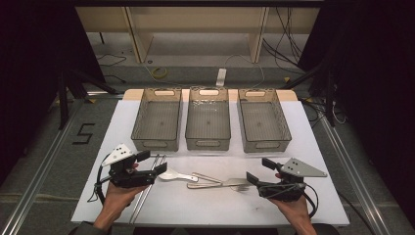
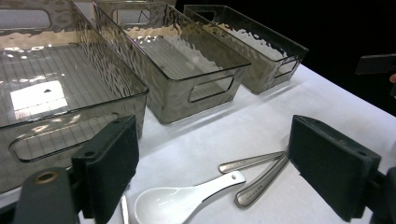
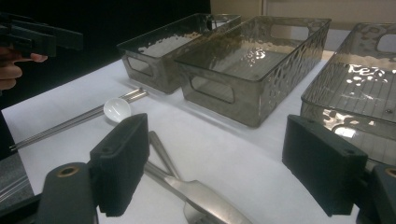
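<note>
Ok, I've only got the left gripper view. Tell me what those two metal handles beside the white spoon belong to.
Observer: One is a fork. Its tines lie just in front of the right claw. I can't tell what the other one is.
Operator: Report that claw's state.
Observer: Open, with nothing between its jaws.
Operator: Now check the far side of the spoon, away from the handles.
Observer: A pair of metal chopsticks lies there. In the high view they pass beneath the left claw.
</note>
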The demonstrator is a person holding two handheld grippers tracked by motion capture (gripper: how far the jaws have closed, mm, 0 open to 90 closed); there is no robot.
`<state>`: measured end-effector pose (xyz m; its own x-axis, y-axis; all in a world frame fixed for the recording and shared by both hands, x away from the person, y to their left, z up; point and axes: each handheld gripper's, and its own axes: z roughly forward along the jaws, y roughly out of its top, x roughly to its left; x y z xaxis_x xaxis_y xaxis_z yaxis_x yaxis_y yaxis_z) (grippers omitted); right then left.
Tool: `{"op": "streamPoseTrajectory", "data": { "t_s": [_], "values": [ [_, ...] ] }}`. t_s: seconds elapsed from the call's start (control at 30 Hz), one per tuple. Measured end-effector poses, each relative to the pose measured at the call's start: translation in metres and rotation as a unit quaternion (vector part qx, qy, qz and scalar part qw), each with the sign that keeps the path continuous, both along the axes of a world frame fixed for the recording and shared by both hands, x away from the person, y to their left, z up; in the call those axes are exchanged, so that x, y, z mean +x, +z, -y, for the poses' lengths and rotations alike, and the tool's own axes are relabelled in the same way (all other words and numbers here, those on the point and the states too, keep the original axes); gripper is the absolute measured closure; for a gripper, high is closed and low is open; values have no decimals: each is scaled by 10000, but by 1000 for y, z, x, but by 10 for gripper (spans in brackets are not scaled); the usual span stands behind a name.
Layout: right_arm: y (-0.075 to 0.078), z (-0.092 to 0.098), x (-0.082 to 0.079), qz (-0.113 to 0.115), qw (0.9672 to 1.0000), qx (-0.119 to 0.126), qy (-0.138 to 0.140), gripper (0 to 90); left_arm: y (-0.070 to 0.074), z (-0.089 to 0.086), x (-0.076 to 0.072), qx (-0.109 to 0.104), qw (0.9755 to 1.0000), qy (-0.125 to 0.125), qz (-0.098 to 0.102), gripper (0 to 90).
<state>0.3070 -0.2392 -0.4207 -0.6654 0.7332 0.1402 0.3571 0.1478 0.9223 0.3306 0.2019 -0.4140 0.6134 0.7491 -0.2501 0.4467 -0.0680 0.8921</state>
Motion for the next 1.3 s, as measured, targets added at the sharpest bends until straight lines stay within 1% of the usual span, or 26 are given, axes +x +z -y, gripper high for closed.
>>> {"op": "streamPoseTrajectory", "data": {
  "t_s": [0.43, 0.63, 0.67, 0.7, 0.73, 0.77, 0.8, 0.9, 0.97, 1.0, 1.1, 1.17, 1.23, 1.27, 1.3],
  "values": [
    [0, 0, 0, 5, 10000, 12, -6, 242, 2, -2, 1, -38, 10000, 55, -39, 162],
    [0, 0, 0, 1, 10000, 6, 1, 244, 2, 0, 2, 13, 10000, 60, -53, 162],
    [0, 0, 0, 1, 10000, 6, 1, 244, 3, -1, 2, 36, 9999, 70, -67, 162],
    [0, 0, 0, -8, 10000, 1, 2, 244, 3, -1, 2, 44, 9999, 130, -94, 164],
    [0, 0, 0, -8, 10000, 1, 2, 244, 4, -1, 4, 42, 9996, 209, -157, 164],
    [0, 0, 0, -14, 10000, 1, 5, 244, 4, -1, 6, -12, 9994, 243, -243, 166],
    [0, -1, 0, -39, 10000, -3, 11, 244, 4, -1, 7, 1, 9992, 255, -319, 172],
    [0, -2, 0, -37, 10000, -32, 33, 244, 1, -1, 11, 375, 9970, 401, -554, 181],
    [-1, -1, 1, -38, 10000, -40, 37, 245, 1, -2, 14, 441, 9956, 482, -664, 188],
    [-1, -1, 1, -38, 10000, -40, 37, 245, 2, -2, 14, 463, 9952, 526, -686, 188],
    [-1, -1, 1, -49, 10000, -36, 29, 245, 3, -3, 16, 715, 9930, 574, -750, 193],
    [-1, -1, 1, -55, 10000, -32, 24, 245, 4, -4, 18, 817, 9914, 603, -824, 204],
    [-1, -1, 1, -61, 10000, -33, 23, 245, 5, -4, 20, 997, 9885, 645, -936, 204],
    [-1, -1, 1, -75, 10000, -32, 17, 245, 6, -4, 22, 1145, 9859, 664, -1019, 206],
    [-2, -1, 2, -86, 10000, -32, 15, 245, 6, -4, 25, 1366, 9820, 707, -1097, 214]
  ]
}}
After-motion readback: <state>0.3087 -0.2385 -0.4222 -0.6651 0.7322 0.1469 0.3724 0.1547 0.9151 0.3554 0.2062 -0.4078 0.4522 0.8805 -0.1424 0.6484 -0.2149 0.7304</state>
